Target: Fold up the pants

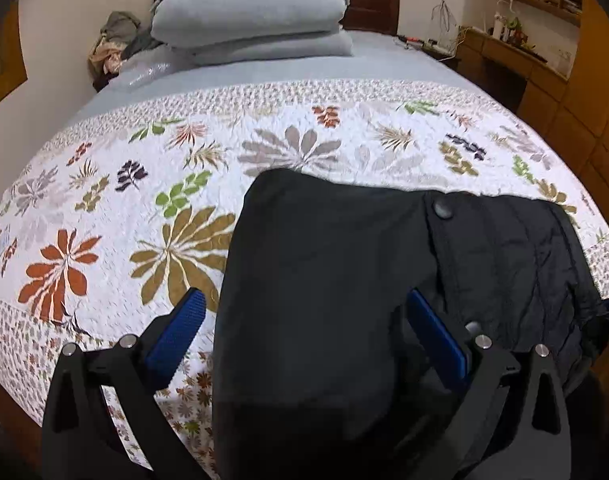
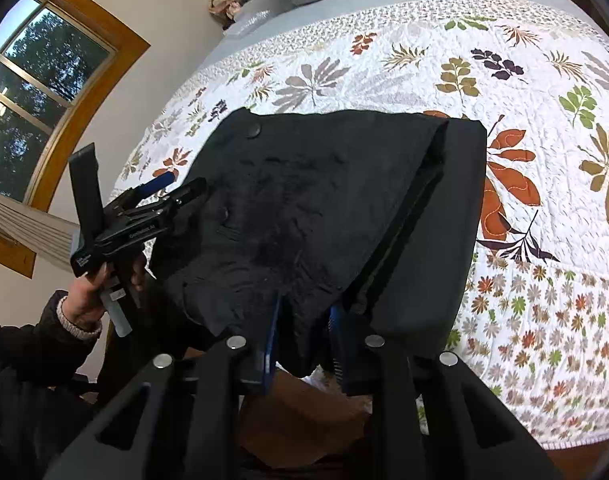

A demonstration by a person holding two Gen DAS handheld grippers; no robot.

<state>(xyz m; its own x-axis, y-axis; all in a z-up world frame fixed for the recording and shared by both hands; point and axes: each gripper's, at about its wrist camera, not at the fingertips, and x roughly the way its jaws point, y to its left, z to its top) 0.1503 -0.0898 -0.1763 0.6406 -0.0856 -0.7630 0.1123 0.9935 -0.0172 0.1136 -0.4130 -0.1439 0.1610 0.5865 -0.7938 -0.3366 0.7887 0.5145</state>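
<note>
Black pants [image 1: 344, 264] lie on the floral quilt [image 1: 104, 208] near the bed's foot edge, folded into a thick stack with the waistband and its buttons showing. My left gripper [image 1: 304, 320] is open, its blue pads [image 1: 184, 328] on either side of the folded fabric's end. In the right wrist view the pants [image 2: 304, 208] hang over the bed edge and my right gripper [image 2: 304, 336] is shut on their lower edge. The left gripper [image 2: 176, 188], held in a hand, sits at the pants' left side there.
Folded grey bedding [image 1: 252, 12] is stacked at the headboard, with a clothes pile [image 1: 116, 40] to its left. A wooden desk and shelves [image 1: 516, 40] stand on the right. A window [image 2: 36, 92] is on the left wall. The quilt [image 2: 544, 160] spreads beyond the pants.
</note>
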